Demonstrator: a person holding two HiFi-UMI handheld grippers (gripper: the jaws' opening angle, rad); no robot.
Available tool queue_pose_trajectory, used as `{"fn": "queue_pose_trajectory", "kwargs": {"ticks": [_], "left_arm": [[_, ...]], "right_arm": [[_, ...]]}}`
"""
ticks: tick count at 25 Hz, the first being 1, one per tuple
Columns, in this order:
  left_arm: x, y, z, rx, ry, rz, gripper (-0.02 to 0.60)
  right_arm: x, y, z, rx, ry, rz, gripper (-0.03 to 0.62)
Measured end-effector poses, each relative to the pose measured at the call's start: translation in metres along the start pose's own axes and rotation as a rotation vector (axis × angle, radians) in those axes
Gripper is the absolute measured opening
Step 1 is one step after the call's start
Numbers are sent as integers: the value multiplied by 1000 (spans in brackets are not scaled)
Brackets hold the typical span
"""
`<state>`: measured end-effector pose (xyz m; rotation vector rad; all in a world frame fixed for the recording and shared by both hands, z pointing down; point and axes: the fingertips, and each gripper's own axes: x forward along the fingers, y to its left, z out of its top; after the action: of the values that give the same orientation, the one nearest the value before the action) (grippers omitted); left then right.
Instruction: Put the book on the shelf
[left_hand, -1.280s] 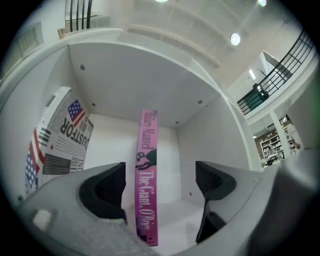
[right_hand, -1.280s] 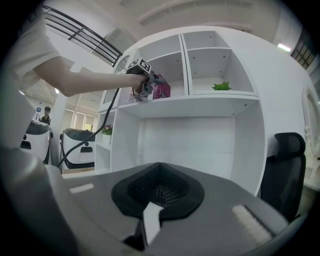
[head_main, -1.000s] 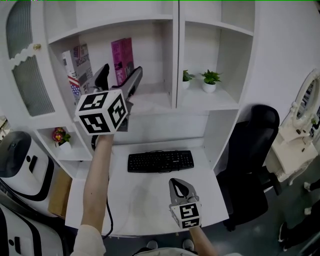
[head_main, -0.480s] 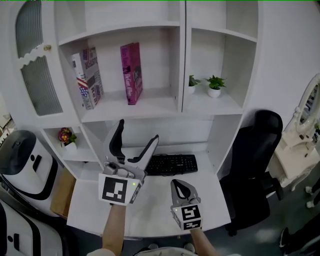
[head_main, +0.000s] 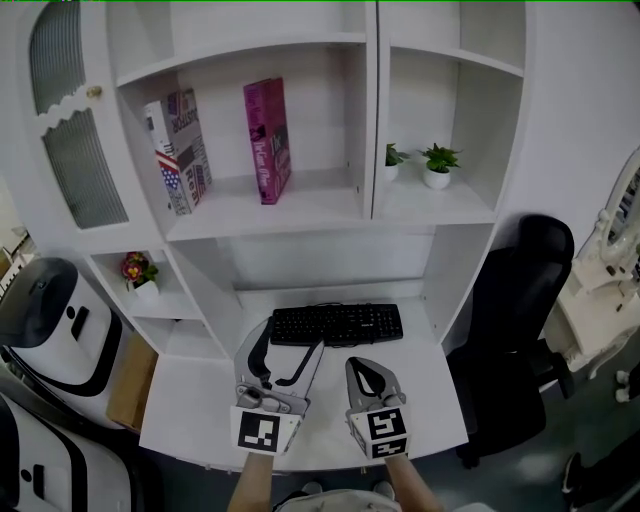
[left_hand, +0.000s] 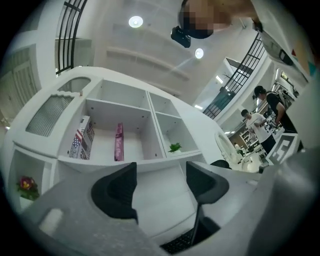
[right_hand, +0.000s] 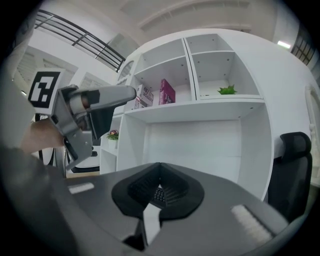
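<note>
**Closing empty jaws, with the pink book up on the shelf**

The left gripper (head_main: 287, 350) hangs low over the white desk (head_main: 200, 400). Its jaws are apart and closing, and nothing but air shows between them in the left gripper view. Just to its right, the right gripper (head_main: 368, 366) has its jaws clenched together and holds nothing. Each gripper carries a cube printed with black-and-white square markers.

A black keyboard (head_main: 335, 323) lies on the desk just beyond both sets of tips.

Well ahead of and above the left gripper, the pink book (head_main: 268, 140) stands upright on the shelf (head_main: 270, 225), clear of both tools. Pale lettering runs down its spine, too small to read. Left of it in the same compartment, a tilted book with a flag pattern (head_main: 180, 150) shows bold cover lettering, also illegible.

Up and to the right of the right gripper, the next compartment holds two small potted plants (head_main: 437, 165). A black chair (head_main: 515, 320) sits off to that gripper's right.
</note>
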<state>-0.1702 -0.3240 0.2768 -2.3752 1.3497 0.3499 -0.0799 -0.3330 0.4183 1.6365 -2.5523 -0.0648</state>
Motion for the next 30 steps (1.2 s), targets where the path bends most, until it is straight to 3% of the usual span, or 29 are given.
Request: {"fn": "queue_pose_trajectory", "kwargs": {"ticks": [4,7,13,18,30], "left_arm": [[-14,-7,-15,-35,14,30,201],[-22,-11,-21,-53,2,41,160],[-43,-19,-61,-77,146,58,122],[-52,-16,-73,-72,185,73,-2],[-65,-1,-109,-125,288,131,-3]], "right_arm": [[-2,-1,-2,2,2,3,3],[-5,-2,-6,6,11,3,3],[-8,-1,-12,-2,32,11,3],[-7,1,-15,3,34,15,3],[-2,12,-19,-10,56,33,3]]}}
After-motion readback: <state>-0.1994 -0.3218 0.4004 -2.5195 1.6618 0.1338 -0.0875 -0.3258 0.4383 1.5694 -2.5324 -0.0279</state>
